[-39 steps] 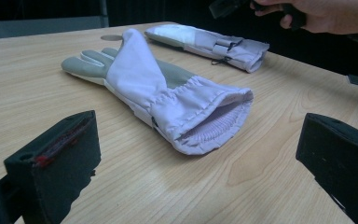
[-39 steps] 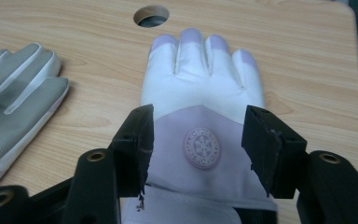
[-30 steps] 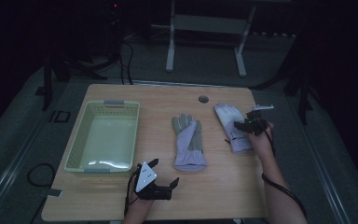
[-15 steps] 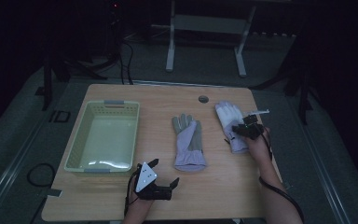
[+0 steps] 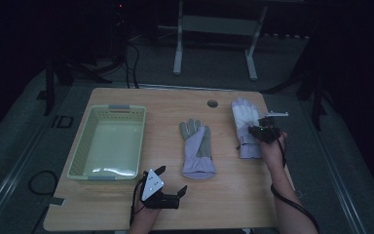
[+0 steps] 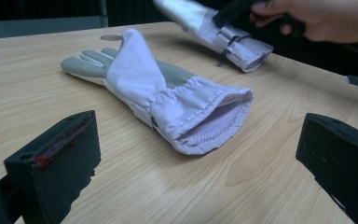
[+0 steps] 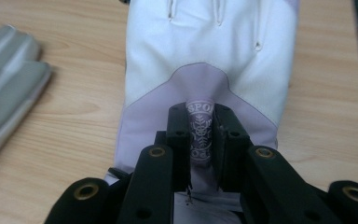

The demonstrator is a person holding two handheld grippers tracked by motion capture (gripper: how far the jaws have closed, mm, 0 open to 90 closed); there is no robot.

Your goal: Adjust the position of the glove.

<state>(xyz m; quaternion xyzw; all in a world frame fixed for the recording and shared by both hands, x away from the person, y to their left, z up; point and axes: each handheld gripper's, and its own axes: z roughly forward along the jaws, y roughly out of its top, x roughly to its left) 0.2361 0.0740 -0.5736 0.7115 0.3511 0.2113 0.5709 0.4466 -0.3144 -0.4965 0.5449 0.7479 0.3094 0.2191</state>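
Two white-and-lilac gloves lie on the wooden table (image 5: 233, 195). The middle glove (image 5: 196, 148) lies flat, and its open cuff (image 6: 214, 126) faces my left gripper (image 5: 173, 179), which rests open near the front edge with nothing between its jaws (image 6: 198, 154). The right glove (image 5: 243, 112) lies back up by the right edge. My right gripper (image 5: 259, 132) stands over its wrist end. Its jaws have just been closing and now pinch a raised fold of the lilac back with a printed logo (image 7: 200, 135).
A pale green plastic basket (image 5: 119, 107) stands on the left half of the table. A round cable hole (image 5: 213, 103) sits near the far edge. The middle glove's grey fingers (image 7: 9, 74) lie left of the right glove. Dark floor and a metal stand lie beyond.
The right gripper's jaws have closed on a fold of the right glove's back, and the hand has shifted slightly left. The left gripper has stayed still.
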